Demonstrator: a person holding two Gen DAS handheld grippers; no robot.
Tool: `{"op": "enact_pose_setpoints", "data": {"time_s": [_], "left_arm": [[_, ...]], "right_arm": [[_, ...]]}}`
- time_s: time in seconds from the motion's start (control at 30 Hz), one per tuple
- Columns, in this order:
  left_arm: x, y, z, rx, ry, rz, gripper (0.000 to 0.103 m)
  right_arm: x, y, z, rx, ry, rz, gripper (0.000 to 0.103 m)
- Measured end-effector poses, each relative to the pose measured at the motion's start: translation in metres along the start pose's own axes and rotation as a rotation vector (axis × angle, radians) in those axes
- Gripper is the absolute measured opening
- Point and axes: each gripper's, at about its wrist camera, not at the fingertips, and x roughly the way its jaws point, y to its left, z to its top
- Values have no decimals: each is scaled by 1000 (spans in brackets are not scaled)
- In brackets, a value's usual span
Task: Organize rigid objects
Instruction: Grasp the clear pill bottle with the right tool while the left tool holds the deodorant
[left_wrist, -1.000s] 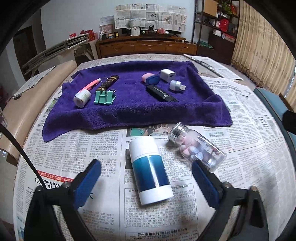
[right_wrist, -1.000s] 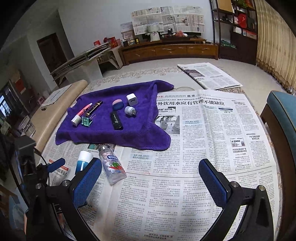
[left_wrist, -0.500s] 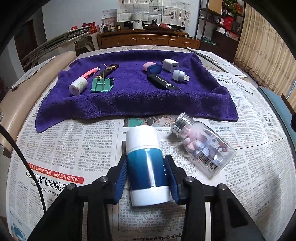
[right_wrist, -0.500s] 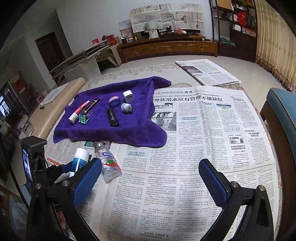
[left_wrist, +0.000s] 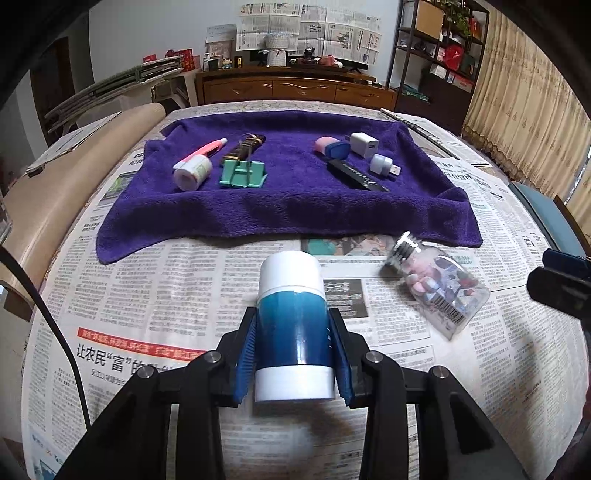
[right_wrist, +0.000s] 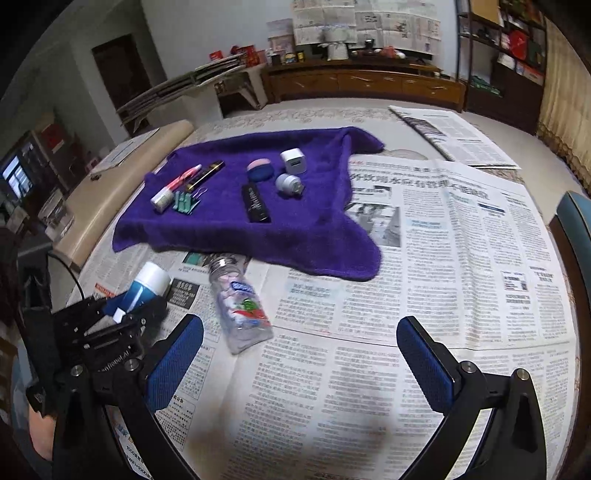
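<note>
Left wrist view: my left claw (left_wrist: 293, 356) is clamped narrow on the blue-and-white bottle (left_wrist: 291, 325), both blue pads against its sides. It sits just in front of the purple towel (left_wrist: 288, 206), over a table spread with newspaper (left_wrist: 166, 295). The clear pill bottle (left_wrist: 439, 291) lies on its side right of it. Behind the towel stands a wooden sideboard (left_wrist: 295, 88) against a wall papered with newsprint.

Right wrist view: my right claw (right_wrist: 301, 363) gapes wide and holds nothing, over newspaper in front of the towel (right_wrist: 295, 229). The pill bottle (right_wrist: 240, 306) lies near its left finger. A curtain (right_wrist: 565, 110) hangs at far right.
</note>
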Motion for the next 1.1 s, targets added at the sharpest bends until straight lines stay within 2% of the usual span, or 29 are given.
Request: {"op": "enact_pose_setpoints", "data": {"time_s": [0.23, 0.4, 0.5, 0.57, 0.63, 0.83, 0.9, 0.97, 1.1], "left_arm": [[4, 20, -6, -7, 10, -10, 35], [3, 26, -5, -12, 4, -33, 35], [2, 29, -6, -8, 5, -45, 35], [0, 32, -6, -12, 7, -57, 35], [-2, 34, -7, -14, 5, -67, 35], [-5, 36, -7, -13, 5, -87, 34], [-6, 38, -7, -18, 4, -93, 34], [-7, 40, -7, -22, 2, -97, 34], [-7, 44, -8, -30, 4, -99, 34]], "right_arm": [[36, 37, -3, -152, 65, 28, 102], [48, 45, -3, -225, 65, 28, 99], [54, 45, -3, -280, 74, 26, 91], [59, 43, -3, -295, 96, 18, 80], [64, 38, -4, -294, 114, 41, 74], [68, 42, -6, -345, 86, 59, 70], [68, 44, -7, -368, 66, 71, 66], [68, 44, -6, -372, 59, 69, 57], [68, 44, -4, -384, 50, 75, 51]]}}
